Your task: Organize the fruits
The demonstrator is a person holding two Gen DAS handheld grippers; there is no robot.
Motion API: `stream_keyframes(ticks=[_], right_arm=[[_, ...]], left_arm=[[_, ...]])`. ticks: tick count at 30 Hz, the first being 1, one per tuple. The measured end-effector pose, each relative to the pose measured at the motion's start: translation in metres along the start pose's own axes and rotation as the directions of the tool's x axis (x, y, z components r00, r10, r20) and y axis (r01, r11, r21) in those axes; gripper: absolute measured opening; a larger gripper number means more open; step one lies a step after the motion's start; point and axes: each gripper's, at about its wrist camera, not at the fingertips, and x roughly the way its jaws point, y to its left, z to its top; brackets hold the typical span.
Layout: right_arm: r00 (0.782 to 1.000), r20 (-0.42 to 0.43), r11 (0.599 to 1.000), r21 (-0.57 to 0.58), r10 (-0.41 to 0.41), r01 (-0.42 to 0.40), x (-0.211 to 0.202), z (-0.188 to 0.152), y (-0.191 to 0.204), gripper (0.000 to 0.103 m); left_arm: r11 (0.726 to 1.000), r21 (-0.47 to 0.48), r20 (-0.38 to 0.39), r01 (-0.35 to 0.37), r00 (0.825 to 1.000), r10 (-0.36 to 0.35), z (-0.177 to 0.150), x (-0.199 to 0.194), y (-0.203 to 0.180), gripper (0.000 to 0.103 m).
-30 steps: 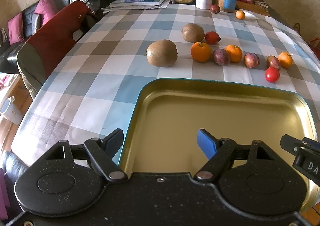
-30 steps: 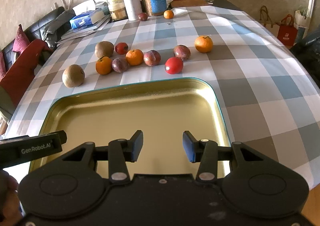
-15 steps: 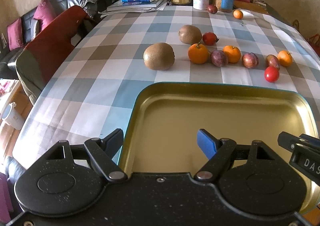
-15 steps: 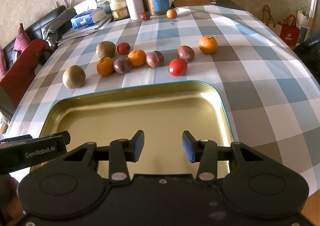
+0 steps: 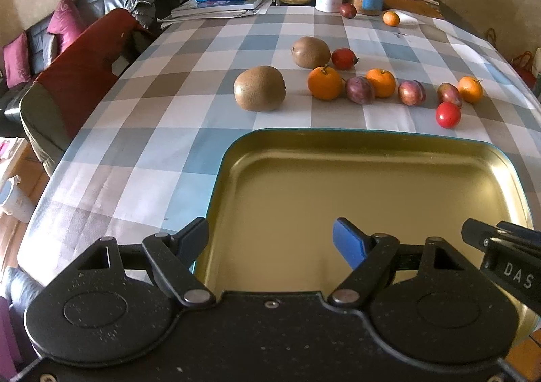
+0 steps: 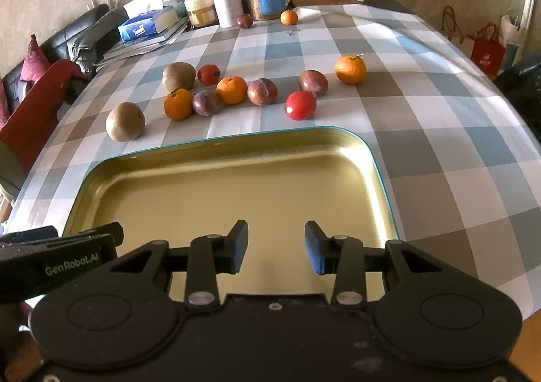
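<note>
Both grippers hover over the near edge of the gold tray point(image 6: 378, 159): the left gripper point(image 5: 270, 240) spread wide, the right gripper point(image 6: 275, 248) closing on nothing. The fruits point(image 6: 233, 89) lie scattered on the checked tablecloth point(image 6: 422, 118) beyond the tray's far rim.

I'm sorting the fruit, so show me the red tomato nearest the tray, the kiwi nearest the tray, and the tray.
red tomato point(image 6: 300, 105), right wrist view, middle of its skin
kiwi point(image 5: 259, 88), left wrist view, centre of its side
tray point(image 6: 216, 149), right wrist view, far rim
</note>
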Motion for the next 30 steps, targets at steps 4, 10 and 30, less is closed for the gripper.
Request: stream_keyframes(ticks=[4,10,30], right_arm=[[1.000,-0.008,1.000,-0.003,-0.001,0.001,-0.001,-0.004,0.002,0.040],[1.000,-0.026,1.000,-0.002,-0.014,0.014,0.000,-0.009,0.003,0.040],[0.998,-0.060,1.000,0.020,0.006,-0.005,0.006,-0.007,0.000,0.040]], left_arm=[[1.000,0.000,-0.006,0.002,1.000,-0.002,-0.001,0.001,0.001,0.081],[1.000,-0.011,-0.015,0.008,1.000,-0.008,-0.003,0.002,0.005,0.081],[0.998,-0.055,-0.018,0.020,1.000,-0.021,-0.002,0.000,0.011,0.081]])
